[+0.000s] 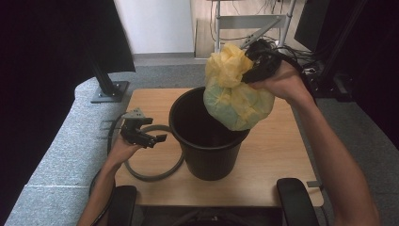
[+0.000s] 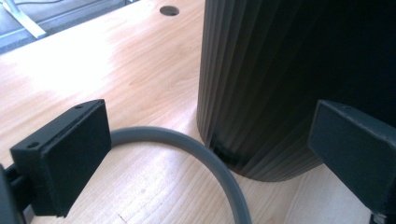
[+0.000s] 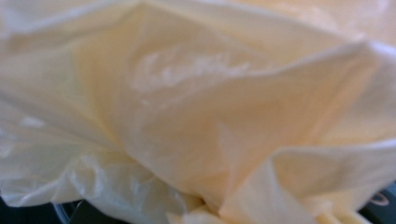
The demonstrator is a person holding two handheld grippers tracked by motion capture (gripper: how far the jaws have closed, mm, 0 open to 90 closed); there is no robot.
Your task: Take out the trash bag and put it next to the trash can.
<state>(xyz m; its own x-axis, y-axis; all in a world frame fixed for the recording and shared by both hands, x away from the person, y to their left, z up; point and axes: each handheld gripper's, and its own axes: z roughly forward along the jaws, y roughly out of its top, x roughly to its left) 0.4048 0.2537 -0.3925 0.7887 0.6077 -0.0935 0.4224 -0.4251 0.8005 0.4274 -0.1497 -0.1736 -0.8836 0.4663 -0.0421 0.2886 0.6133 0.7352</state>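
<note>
Yellow bag point(image 3: 196, 121), pinched by the right hand-held gripper point(image 1: 256, 63), hangs over the black bin point(image 1: 207, 141); next, the wide-open left hand-held gripper point(image 1: 143, 136) likely takes the grey ring point(image 2: 187, 144).

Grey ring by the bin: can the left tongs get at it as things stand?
Probably yes. The left tongs stand open just above the grey ring, which lies flat on the table with its near arc bare. Only the far arc butts against the black bin.

No readable text, label or number anywhere (bin, bag and table all unmarked)
</note>
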